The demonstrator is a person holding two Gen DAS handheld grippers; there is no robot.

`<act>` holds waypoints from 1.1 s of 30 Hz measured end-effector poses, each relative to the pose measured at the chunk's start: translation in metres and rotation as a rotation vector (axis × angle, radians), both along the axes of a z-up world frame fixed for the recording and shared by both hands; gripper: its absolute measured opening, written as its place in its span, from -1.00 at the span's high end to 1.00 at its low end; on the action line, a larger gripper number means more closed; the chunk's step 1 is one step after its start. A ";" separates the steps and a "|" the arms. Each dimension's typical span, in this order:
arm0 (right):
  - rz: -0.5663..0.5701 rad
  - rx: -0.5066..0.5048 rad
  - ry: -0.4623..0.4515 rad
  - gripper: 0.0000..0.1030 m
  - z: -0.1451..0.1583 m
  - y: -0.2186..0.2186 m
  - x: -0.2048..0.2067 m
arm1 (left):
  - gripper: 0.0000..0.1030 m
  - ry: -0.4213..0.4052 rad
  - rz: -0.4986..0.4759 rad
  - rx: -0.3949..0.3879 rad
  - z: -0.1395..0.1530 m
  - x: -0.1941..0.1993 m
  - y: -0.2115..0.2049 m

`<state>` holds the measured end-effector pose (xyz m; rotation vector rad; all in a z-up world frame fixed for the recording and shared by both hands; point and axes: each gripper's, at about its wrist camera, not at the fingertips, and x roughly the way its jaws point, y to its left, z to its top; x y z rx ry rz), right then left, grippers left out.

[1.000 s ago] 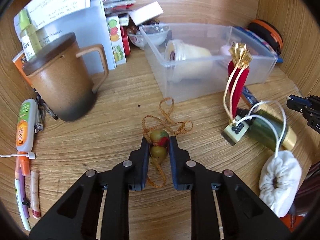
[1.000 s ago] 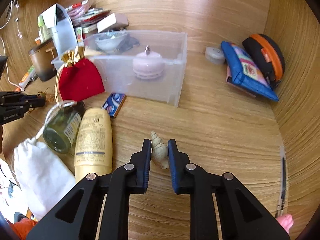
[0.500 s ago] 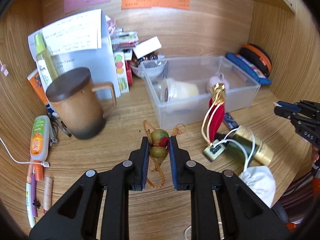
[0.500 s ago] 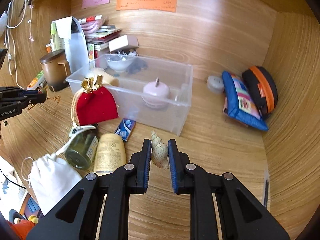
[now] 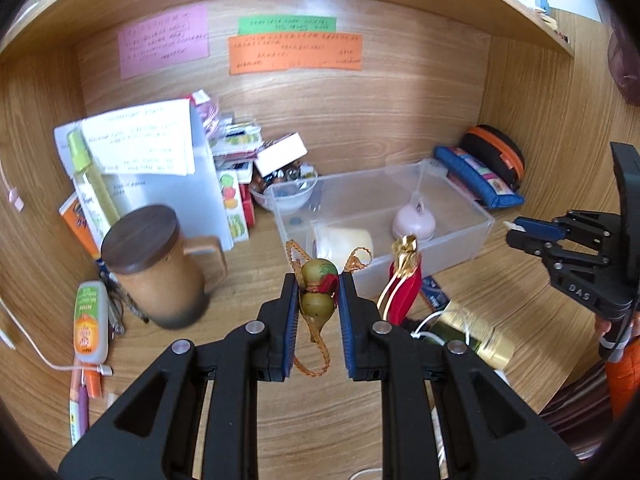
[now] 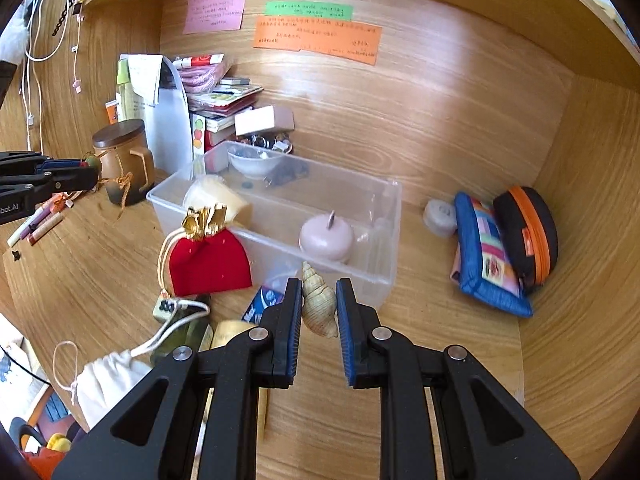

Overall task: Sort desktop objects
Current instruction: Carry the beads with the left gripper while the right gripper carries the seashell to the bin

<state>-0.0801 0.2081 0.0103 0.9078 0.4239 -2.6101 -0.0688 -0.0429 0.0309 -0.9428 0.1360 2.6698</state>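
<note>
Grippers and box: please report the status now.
Left gripper shut on gourd charm. Right gripper shut on shell. Box ahead, open-topped. Red pouch leans on its front.

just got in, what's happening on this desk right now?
A person with a handheld gripper in each hand is sorting desk clutter. The left gripper is shut on a small green gourd charm, its braided cord hanging below. The right gripper is shut on a spiral seashell. Both are held above the desk, in front of the clear plastic bin, which already holds a pink round item and a cream cup.
</note>
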 end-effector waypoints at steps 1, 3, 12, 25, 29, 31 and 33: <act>0.003 0.003 0.004 0.70 0.001 -0.002 -0.002 | 0.65 0.003 -0.003 0.002 0.002 -0.001 0.001; 0.009 0.005 0.009 0.70 0.005 -0.005 -0.006 | 0.65 0.007 -0.013 0.007 0.007 -0.006 0.004; 0.025 0.007 0.025 0.70 0.017 -0.013 -0.031 | 0.65 0.014 -0.051 0.013 0.019 -0.031 0.021; 0.053 0.016 0.021 0.70 0.022 -0.032 -0.076 | 0.65 -0.021 -0.095 0.002 0.015 -0.082 0.039; 0.068 0.016 -0.006 0.70 0.014 -0.040 -0.095 | 0.65 -0.044 -0.103 -0.002 0.008 -0.099 0.043; 0.077 0.014 -0.021 0.70 0.011 -0.043 -0.104 | 0.65 -0.056 -0.104 -0.004 0.002 -0.109 0.045; 0.080 0.018 -0.032 0.70 0.006 -0.046 -0.114 | 0.65 -0.069 -0.107 -0.002 -0.002 -0.118 0.047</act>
